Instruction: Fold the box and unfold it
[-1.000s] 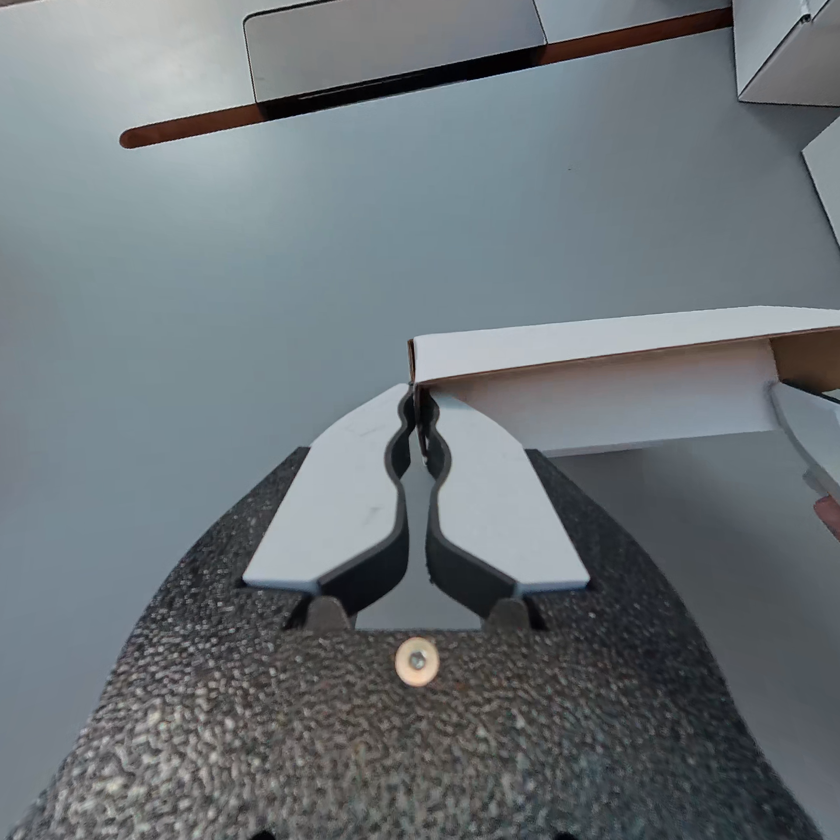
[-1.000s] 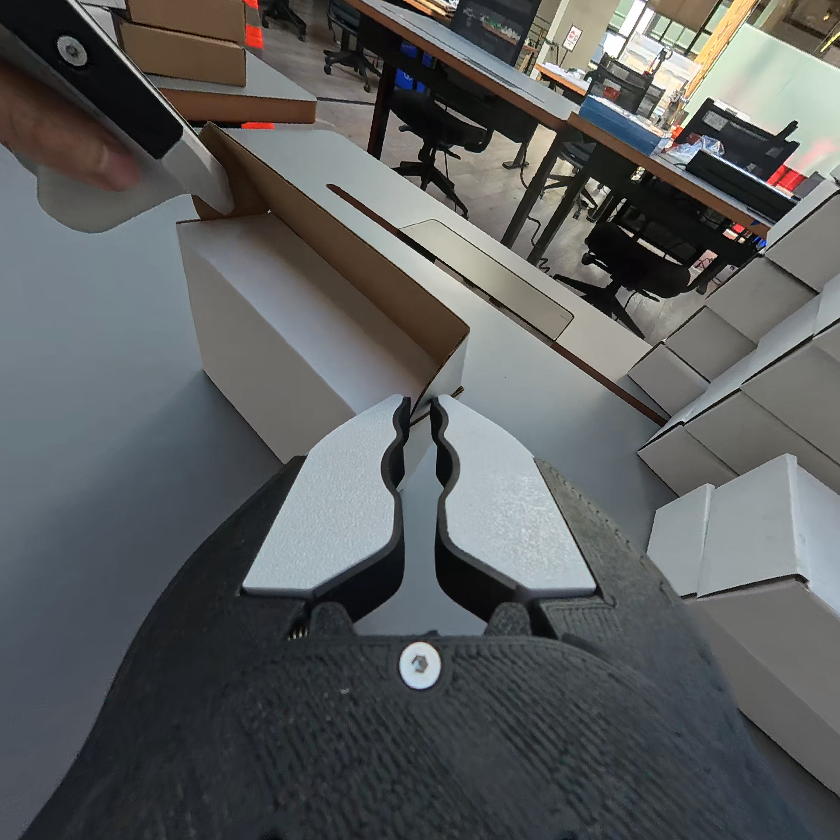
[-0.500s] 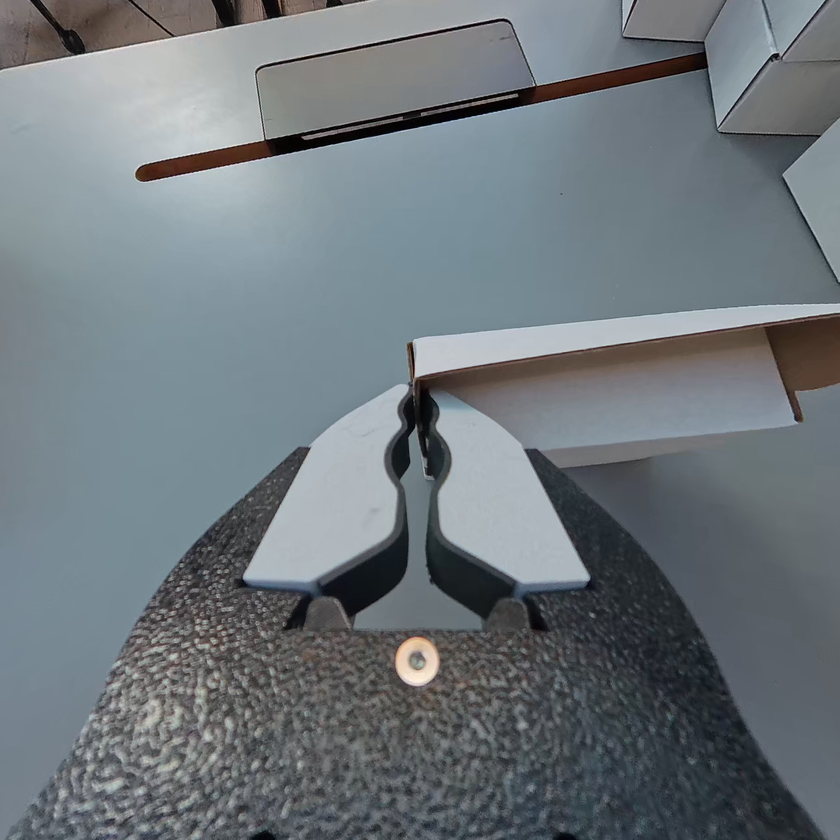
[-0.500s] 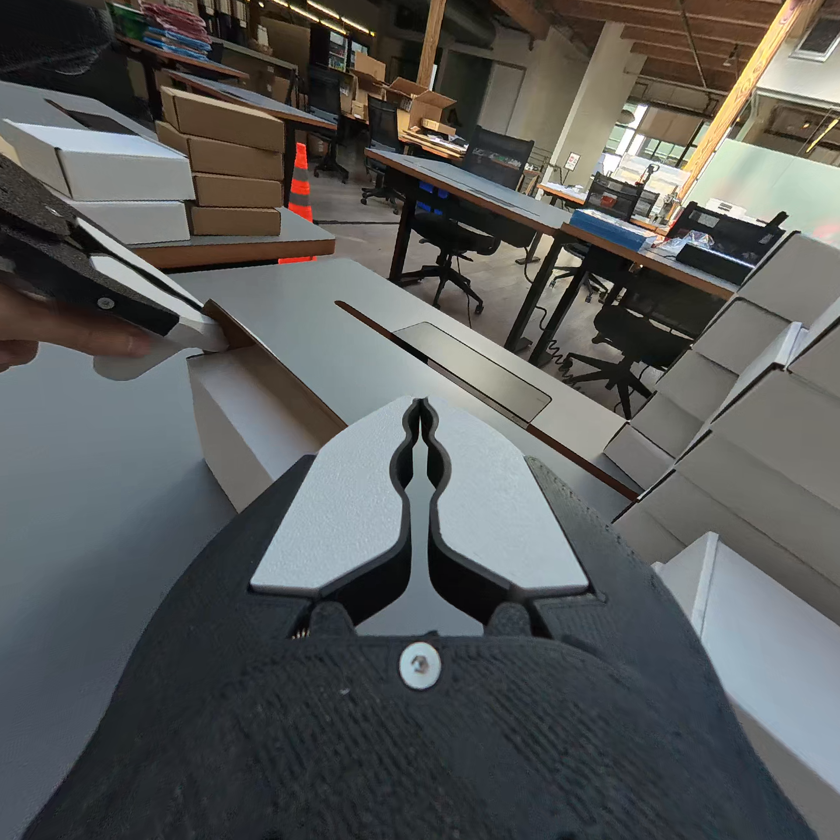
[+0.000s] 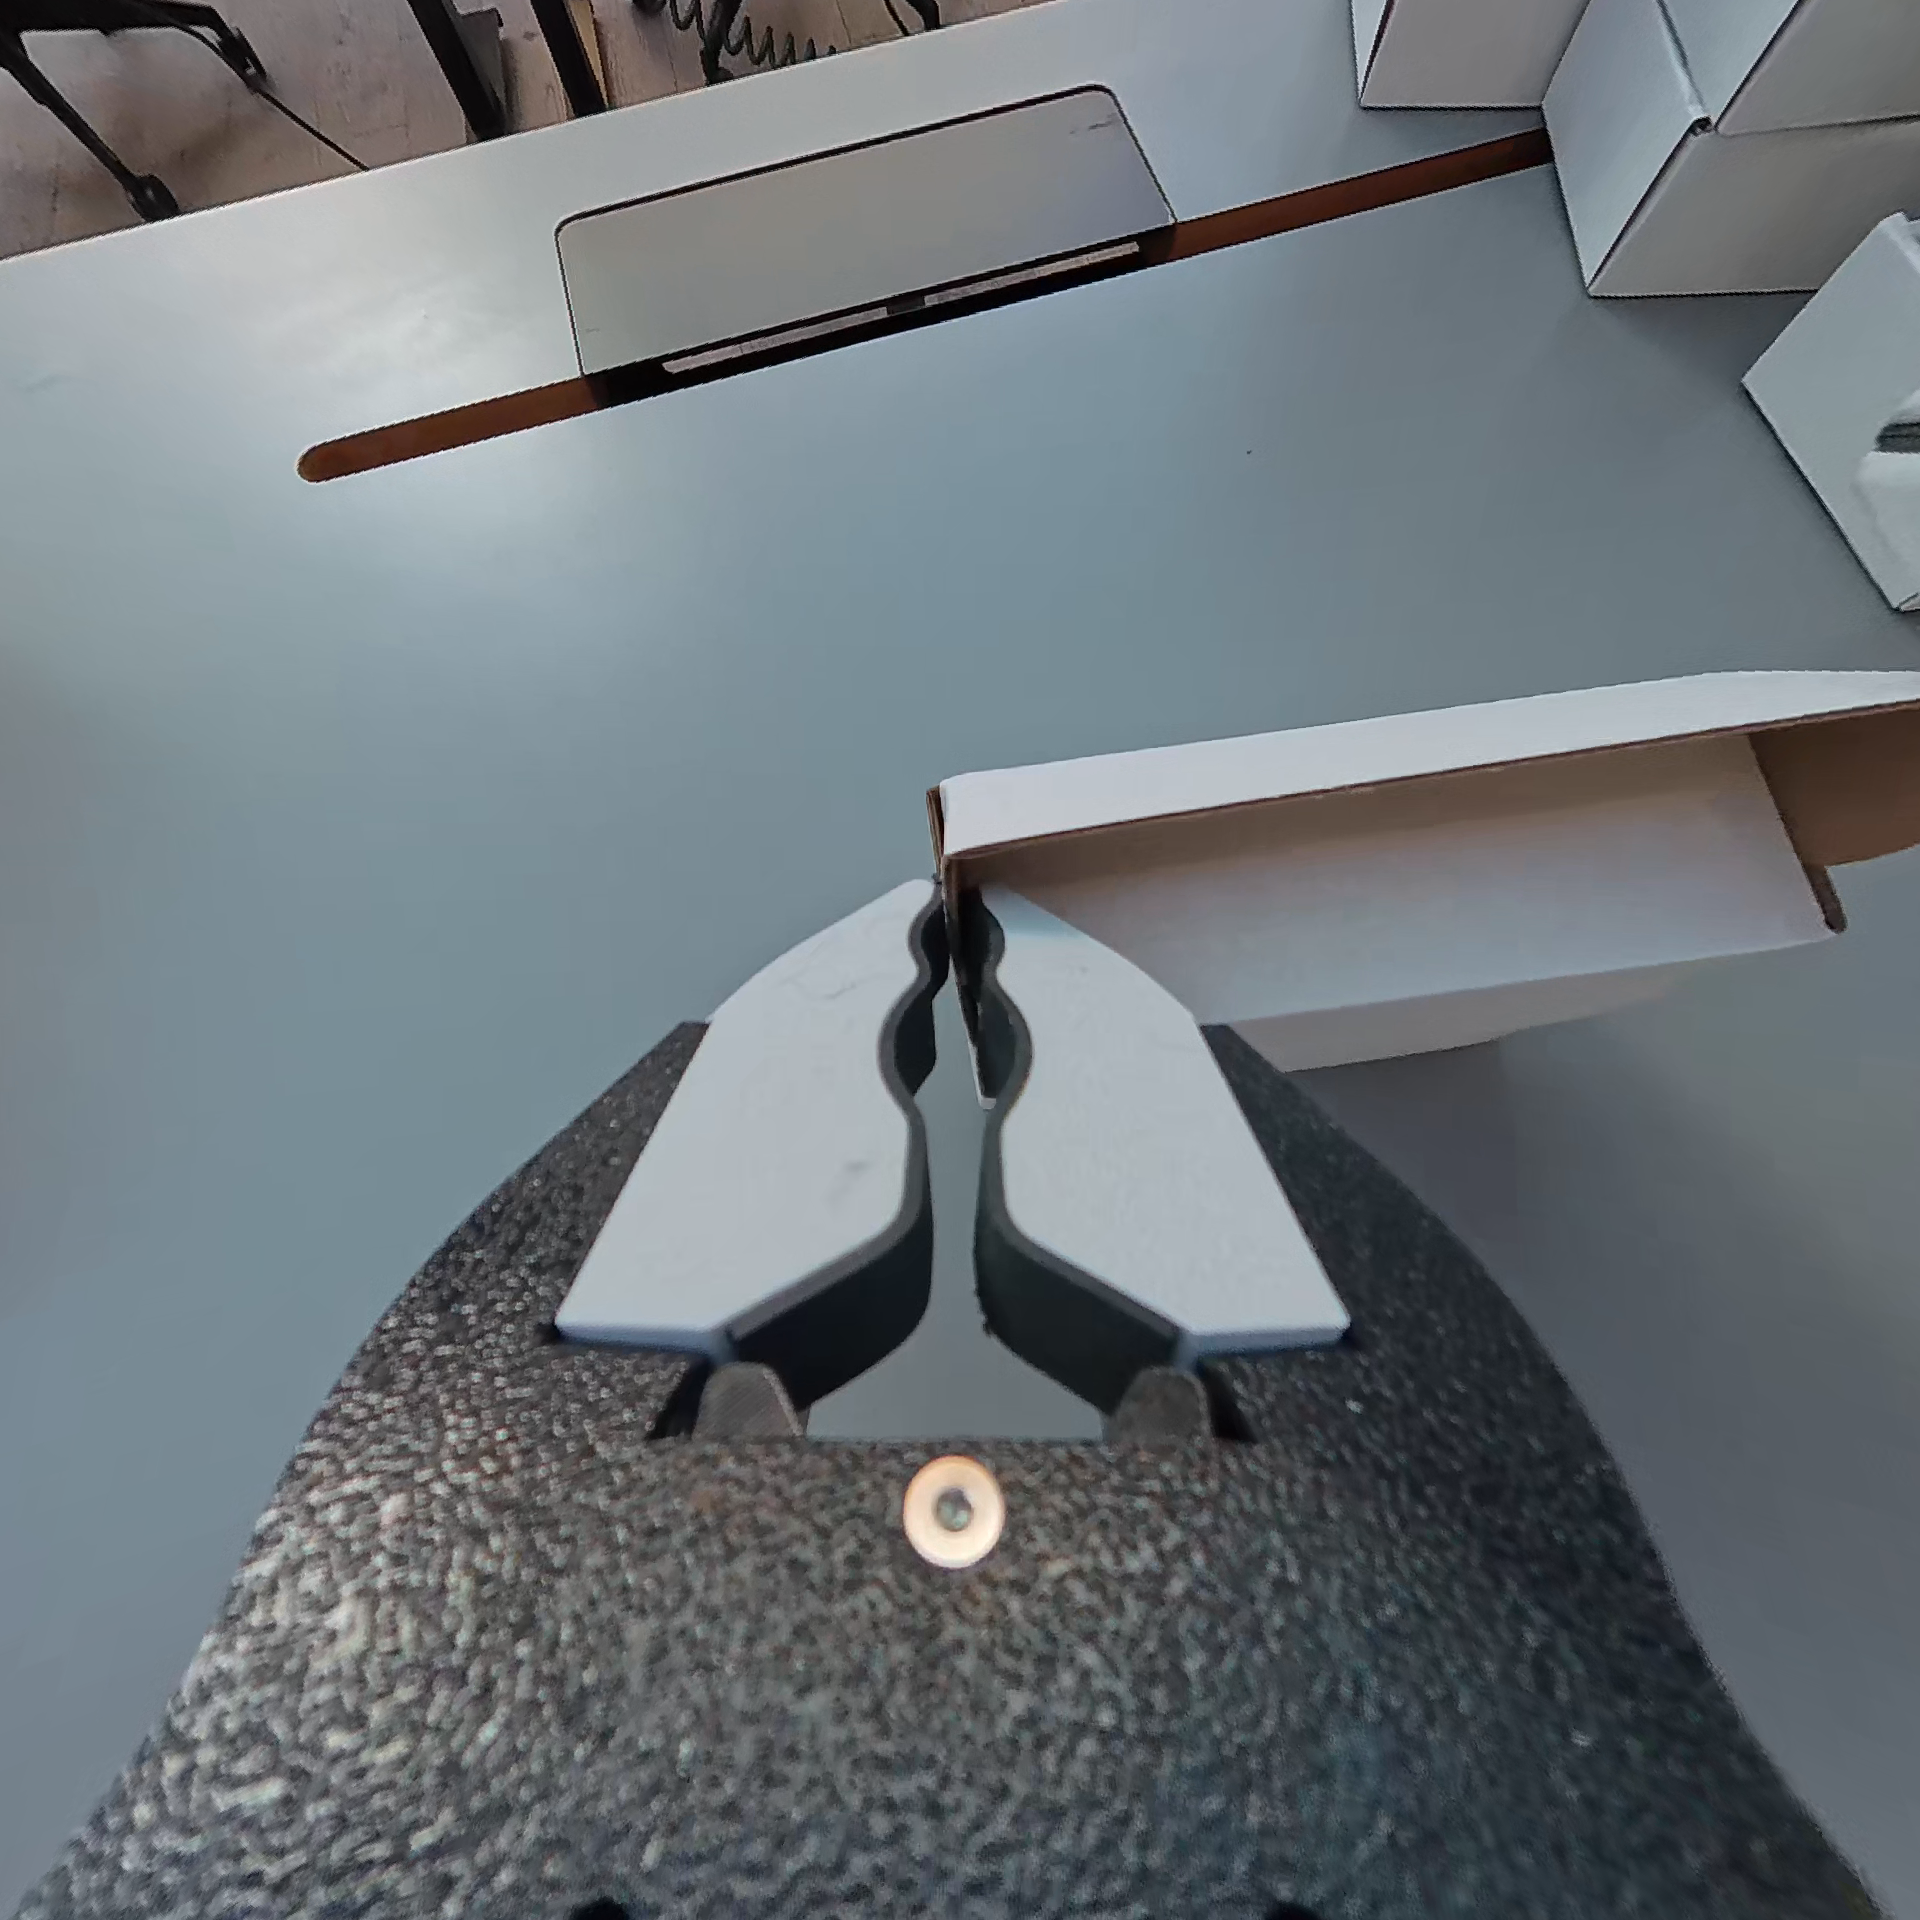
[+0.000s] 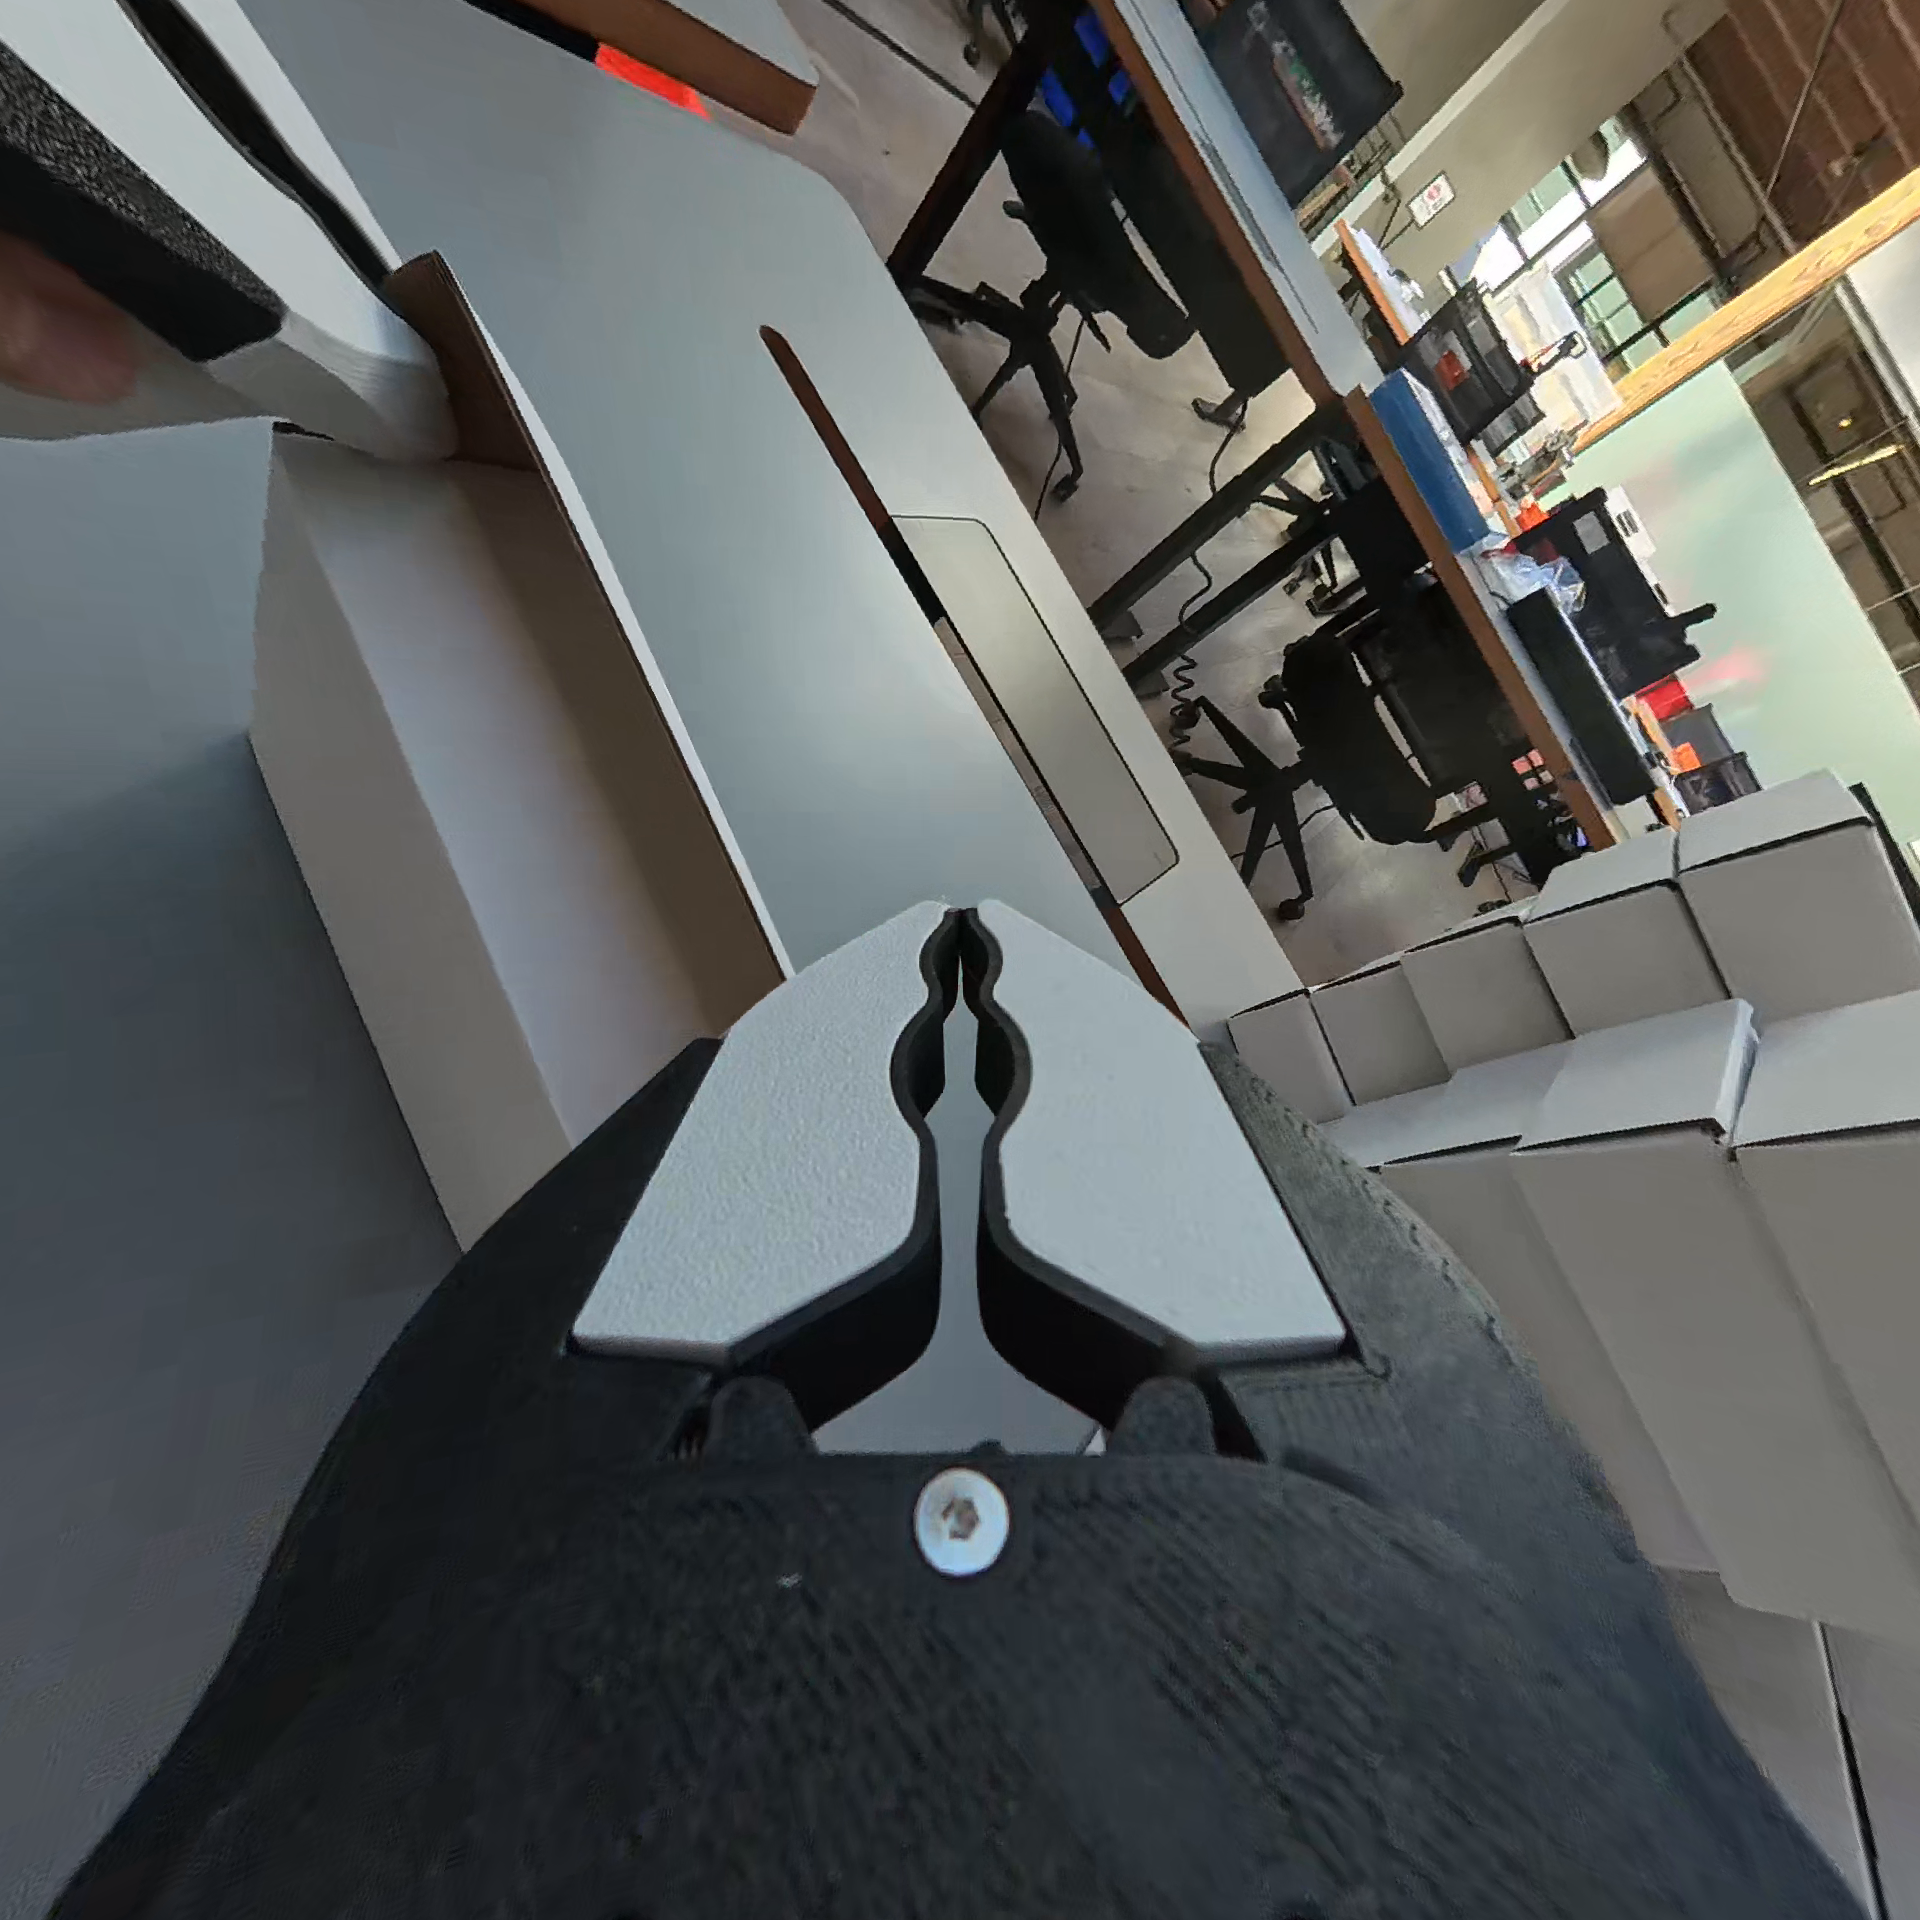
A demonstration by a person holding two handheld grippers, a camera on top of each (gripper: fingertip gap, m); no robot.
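Pinching box flap (image 5: pixel 961 977), left gripper (image 5: pixel 954 920).

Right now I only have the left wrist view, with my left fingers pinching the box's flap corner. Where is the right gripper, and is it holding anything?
Observer: The right gripper is shut on nothing and points past the near end of the box.
Operator: Anything crowding it on its far side?
Observer: Yes, rows of folded white boxes stand close on its right.
Operator: Can you see my grip from there?
Observer: Yes, the left gripper pinches the brown-lined flap at the box's far top corner.
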